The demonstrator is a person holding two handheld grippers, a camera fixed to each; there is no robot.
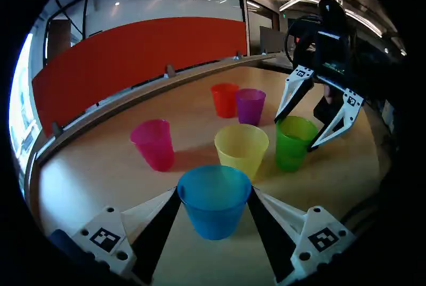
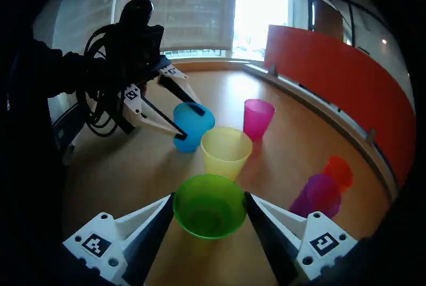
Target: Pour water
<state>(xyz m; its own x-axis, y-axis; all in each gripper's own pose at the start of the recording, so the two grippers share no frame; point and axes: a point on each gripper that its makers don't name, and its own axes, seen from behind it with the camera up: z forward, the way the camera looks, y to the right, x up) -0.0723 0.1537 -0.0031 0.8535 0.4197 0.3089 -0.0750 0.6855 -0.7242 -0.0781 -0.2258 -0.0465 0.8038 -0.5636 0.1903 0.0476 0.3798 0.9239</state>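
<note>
**Spotter:** What are you holding?

**Operator:** My left gripper [image 1: 213, 191] has both fingers pressed against the sides of the blue cup [image 1: 214, 209], near the front of the table [image 1: 96, 179]. My right gripper [image 2: 209, 196] pinches the green cup [image 2: 209, 217] the same way. Both cups look upright and seem to be standing on the wood.

**Spotter:** Which one has the water?

**Operator:** I cannot tell, because neither inside shows a clear water line. That's my first worry: if I tip the wrong cup, nothing pours.

**Spotter:** What else?

**Operator:** The yellow cup [image 1: 241, 146] stands between my two, just beside the green one. If I swing either cup toward the other, a finger may clip it and knock it over. The pink cup [image 1: 154, 145] is off to one side. The orange cup [image 1: 224, 99] and purple cup [image 1: 250, 106] sit side by side at the back, well apart from my path.

**Spotter:** And the grip?

**Operator:** These look like thin, tapered plastic. If I squeeze too hard, the wall may buckle and slop water. If I squeeze too lightly, the cup could slide down through the fingers as I lift. I judge it needs a slow tilt, rim over rim, or the stream misses.
</note>
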